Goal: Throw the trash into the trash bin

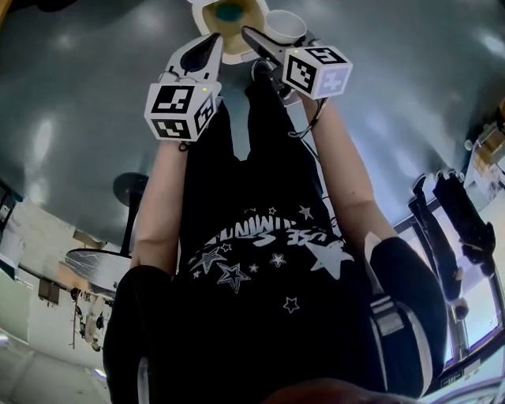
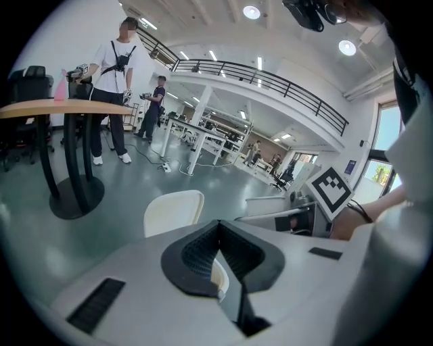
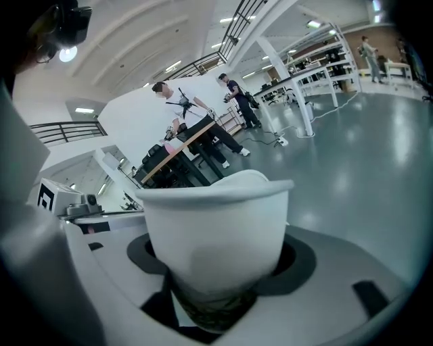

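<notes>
In the head view a cream trash bin with a teal inside stands on the grey floor just beyond both grippers. My right gripper is shut on a white paper cup, which it holds upright beside the bin. The right gripper view is filled by this cup, wedged between the jaws, with the bin's cream rim showing behind it. My left gripper is left of the bin, its jaws together with nothing between them. In the left gripper view the bin sits just past the closed fingertips.
A round table on a black pedestal stands to the left, and a person stands behind it. Further desks and people fill the hall beyond. A second table base and someone's legs show in the head view.
</notes>
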The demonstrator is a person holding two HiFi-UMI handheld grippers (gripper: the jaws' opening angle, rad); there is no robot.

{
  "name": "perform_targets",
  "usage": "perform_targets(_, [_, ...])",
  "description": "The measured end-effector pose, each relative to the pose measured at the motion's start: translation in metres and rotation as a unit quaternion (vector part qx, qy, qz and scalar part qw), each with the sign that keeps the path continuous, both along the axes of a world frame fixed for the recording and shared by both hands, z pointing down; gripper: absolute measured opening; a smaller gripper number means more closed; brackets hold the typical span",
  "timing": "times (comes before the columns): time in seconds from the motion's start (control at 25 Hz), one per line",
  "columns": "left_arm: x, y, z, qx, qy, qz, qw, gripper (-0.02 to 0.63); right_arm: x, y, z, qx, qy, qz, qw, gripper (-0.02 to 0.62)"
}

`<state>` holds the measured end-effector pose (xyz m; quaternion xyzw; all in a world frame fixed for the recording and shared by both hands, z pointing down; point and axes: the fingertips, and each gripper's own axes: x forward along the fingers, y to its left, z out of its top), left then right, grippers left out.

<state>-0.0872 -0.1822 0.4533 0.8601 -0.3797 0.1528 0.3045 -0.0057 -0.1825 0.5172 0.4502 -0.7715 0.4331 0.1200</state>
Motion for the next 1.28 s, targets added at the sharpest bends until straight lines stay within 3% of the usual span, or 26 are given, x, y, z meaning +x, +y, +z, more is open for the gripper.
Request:
perform_targets(0.36, [0.000,0.004,0.045,-0.031,-0.014,-0.024,0.9991,0.011,0.006,0.009,0.045,-0.030,0.005,0.003,1.000,0.328])
perform_targets(1.28, [0.002,0.017,0.140,-0.093,-0.043,-0.052,0.9933,0.011,-0.004,0.033,0.130,-0.077,0.017,-0.048,0.996,0.328])
